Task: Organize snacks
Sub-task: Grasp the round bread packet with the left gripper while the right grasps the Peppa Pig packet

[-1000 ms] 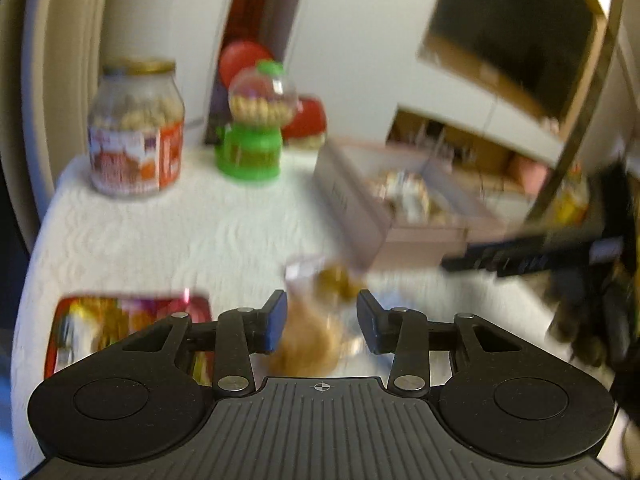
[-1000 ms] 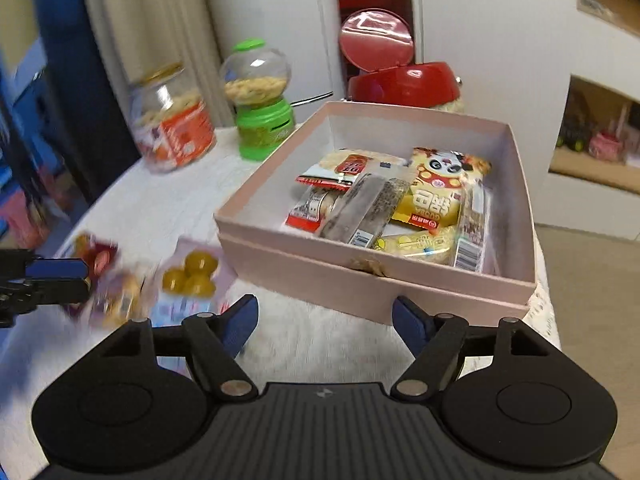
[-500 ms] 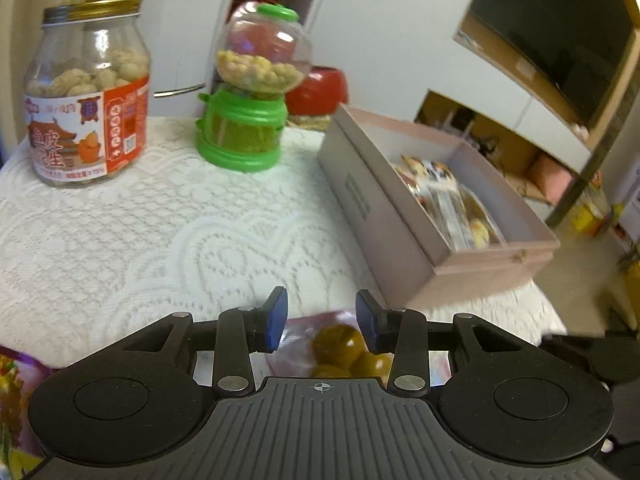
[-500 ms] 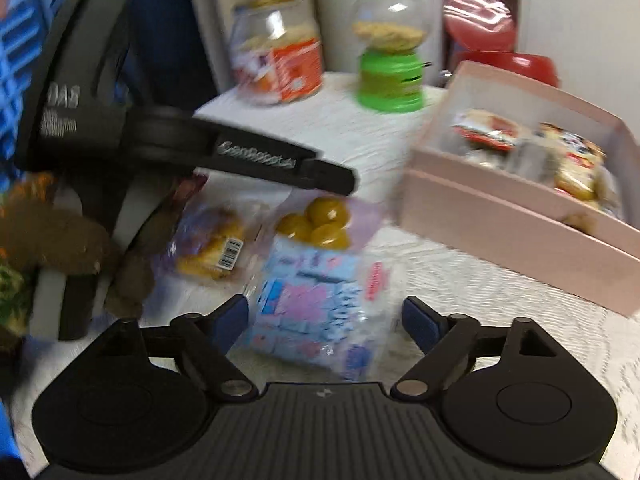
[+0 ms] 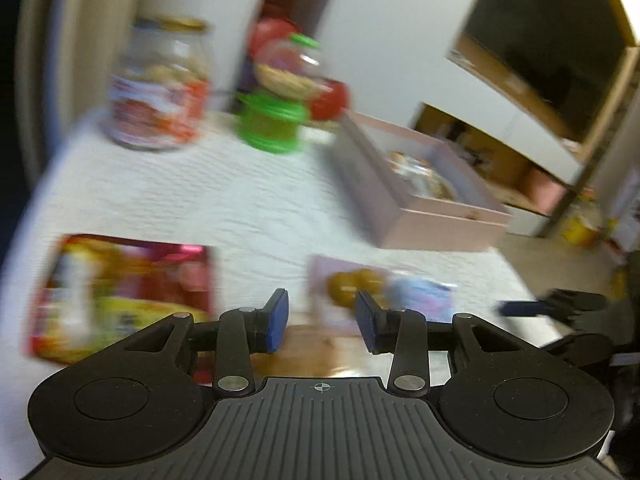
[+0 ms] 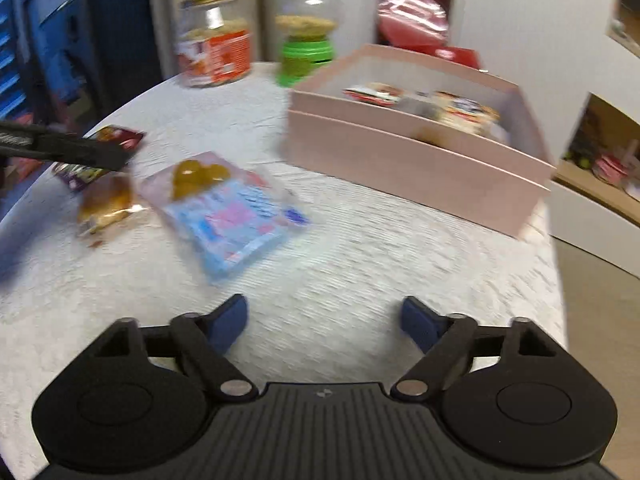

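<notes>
STEP: picking loose snacks for the pale pink open cardboard box (image 6: 416,160) on the bench | LEFT: left gripper (image 5: 322,318) fingers narrow, over a clear-wrapped brown bun (image 6: 106,200), contact unclear | RIGHT: right gripper (image 6: 324,326) fingers have just been opening, wide, empty | NEXT: close on the blue-and-pink flat packet (image 6: 236,220) left of the box | UNCLEAR: motion blur hides labels.

We take this for a home living room: lace tablecloth (image 6: 360,264), snack jar (image 6: 214,42), wall shelving (image 5: 520,128)
</notes>
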Available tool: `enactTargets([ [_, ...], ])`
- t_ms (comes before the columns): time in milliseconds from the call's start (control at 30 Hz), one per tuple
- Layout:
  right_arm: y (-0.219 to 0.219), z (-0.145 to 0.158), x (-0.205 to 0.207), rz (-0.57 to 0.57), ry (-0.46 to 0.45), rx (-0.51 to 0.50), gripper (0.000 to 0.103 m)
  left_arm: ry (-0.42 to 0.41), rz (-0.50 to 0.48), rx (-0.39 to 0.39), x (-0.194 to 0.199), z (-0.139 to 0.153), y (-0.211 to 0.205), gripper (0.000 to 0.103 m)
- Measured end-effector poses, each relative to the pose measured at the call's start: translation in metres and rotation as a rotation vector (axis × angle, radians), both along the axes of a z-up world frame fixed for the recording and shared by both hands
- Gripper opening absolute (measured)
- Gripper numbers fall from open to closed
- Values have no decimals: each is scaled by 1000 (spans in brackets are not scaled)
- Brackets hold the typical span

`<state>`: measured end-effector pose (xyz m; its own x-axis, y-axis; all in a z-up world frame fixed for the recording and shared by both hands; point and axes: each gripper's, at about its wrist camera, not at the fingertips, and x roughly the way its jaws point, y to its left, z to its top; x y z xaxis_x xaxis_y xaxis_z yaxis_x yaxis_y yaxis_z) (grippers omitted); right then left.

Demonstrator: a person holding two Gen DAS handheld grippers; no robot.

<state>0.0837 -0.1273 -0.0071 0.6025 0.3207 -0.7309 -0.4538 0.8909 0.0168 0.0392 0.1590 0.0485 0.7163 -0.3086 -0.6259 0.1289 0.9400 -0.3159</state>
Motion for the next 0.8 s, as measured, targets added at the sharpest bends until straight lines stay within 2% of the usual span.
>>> enactTargets([
  [100, -11, -3, -6, -37, -4, 34, 89, 26, 116, -8, -17, 1, 15, 42],
  [200, -8, -3, -12, -52, -20, 30, 89, 77, 198, -67, -30, -3, 23, 42],
  [300, 0, 6, -7, -9, 16, 102, 89, 117, 214, -155, -34, -10, 24, 42],
  [467, 35, 27, 34, -45, 72, 202, 90, 113, 198, -112, -22, -18, 5, 44],
  [533, 57, 25, 48, -58, 46, 145, 89, 90, 192, -81, -18, -17, -2, 46],
  [633, 79, 15, 50, -51, -24, -8, 89, 65, 194, -57, -13, -17, -6, 46],
  [733, 67, 9, 32, -31, -51, -38, 89, 43, 159, -29, -4, -19, -11, 48],
  [800, 48, 5, 20, -41, -52, -43, 89, 16, 88, 39, 1, -19, -24, 51],
])
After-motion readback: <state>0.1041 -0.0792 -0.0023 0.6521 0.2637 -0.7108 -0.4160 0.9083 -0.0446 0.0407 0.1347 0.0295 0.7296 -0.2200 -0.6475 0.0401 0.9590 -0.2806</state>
